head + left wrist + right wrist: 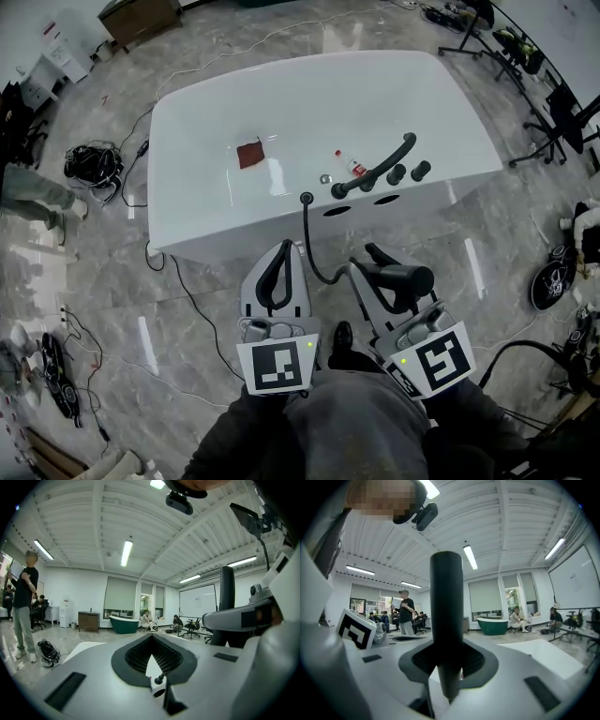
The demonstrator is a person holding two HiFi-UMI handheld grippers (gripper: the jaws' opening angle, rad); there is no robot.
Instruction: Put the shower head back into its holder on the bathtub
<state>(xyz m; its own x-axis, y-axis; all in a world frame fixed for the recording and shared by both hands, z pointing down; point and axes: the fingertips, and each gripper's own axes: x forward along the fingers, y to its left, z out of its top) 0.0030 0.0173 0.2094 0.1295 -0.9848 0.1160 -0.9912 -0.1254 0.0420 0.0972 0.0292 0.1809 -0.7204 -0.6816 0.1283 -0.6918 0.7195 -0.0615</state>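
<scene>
Your left gripper (283, 251) is closed w/ nothing in it, the fingers touch each other. Your right gripper (367, 264), just beside it, is clamped on the black shower head (410, 277), in front of the bathtub (216, 112), not on it. The hose (307, 234) runs up to the tub rim. Farther on: black faucet (380, 167), small bottle (354, 166), brown cloth (250, 154).
</scene>
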